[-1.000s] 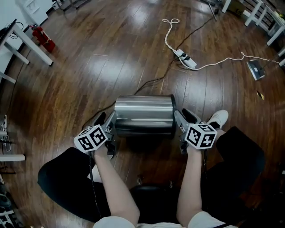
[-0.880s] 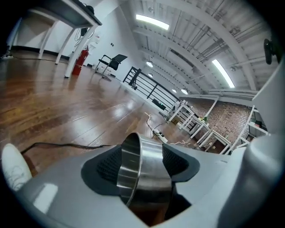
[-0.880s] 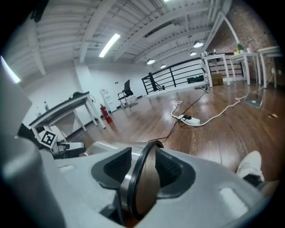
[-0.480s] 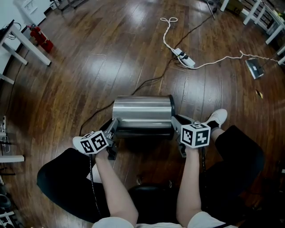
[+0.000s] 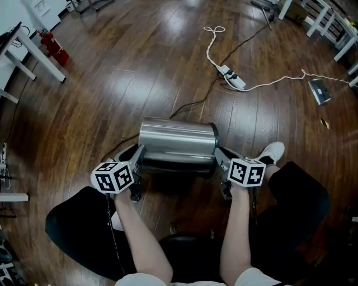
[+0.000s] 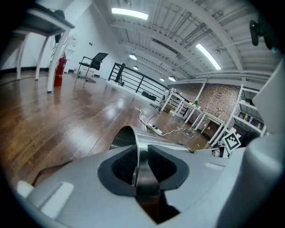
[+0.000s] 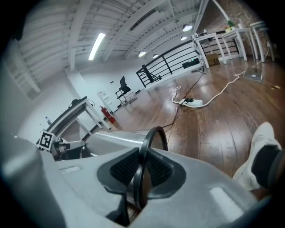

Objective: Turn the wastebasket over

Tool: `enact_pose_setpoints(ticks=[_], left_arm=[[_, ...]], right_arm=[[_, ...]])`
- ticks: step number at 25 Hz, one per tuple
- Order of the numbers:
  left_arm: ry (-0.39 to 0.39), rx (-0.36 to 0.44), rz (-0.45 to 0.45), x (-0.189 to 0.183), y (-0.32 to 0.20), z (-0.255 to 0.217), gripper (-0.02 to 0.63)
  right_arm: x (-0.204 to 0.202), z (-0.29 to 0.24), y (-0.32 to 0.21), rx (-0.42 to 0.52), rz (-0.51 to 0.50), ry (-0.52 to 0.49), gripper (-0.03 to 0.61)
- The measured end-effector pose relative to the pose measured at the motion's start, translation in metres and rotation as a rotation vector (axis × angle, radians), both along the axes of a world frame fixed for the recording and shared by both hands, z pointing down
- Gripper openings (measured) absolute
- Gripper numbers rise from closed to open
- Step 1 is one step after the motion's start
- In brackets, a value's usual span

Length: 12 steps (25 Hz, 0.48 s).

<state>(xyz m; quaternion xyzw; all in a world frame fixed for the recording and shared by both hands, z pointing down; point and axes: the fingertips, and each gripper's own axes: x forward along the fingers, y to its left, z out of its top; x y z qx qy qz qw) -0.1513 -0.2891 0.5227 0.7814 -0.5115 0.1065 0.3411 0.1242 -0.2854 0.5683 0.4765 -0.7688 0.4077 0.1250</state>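
While wastebasket (image 5: 178, 146) lies sideways | left tongs (image 6: 139, 164), right tongs (image 7: 142, 168) just closed, each gripping an end rim

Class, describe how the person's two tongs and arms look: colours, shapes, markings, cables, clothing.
Left tongs and right tongs have smooth, pale grey bodies with dark, ribbed pads. Each carries a white cube printed with black square markers. Thin black cables trail beside the forearms, which are bare below short white sleeves.

Bright ceiling lights (image 6: 129, 13), floor (image 5: 128, 84) glare, fisheye edges
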Motion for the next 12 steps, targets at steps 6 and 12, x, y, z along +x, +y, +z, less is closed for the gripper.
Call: enact_pose_setpoints(ticks=[6,12], left_arm=[[-0.221,0.134,0.111,0.021,-0.014,-0.070,0.075],[-0.303,0.200,0.218,0.076,-0.017,-0.087,0.066]], right_arm=[[-0.018,0.034,0.010,-0.096,0.004,-0.042,0.049],[-0.004,0.071,0.008,-0.142,0.128,-0.102,0.051]])
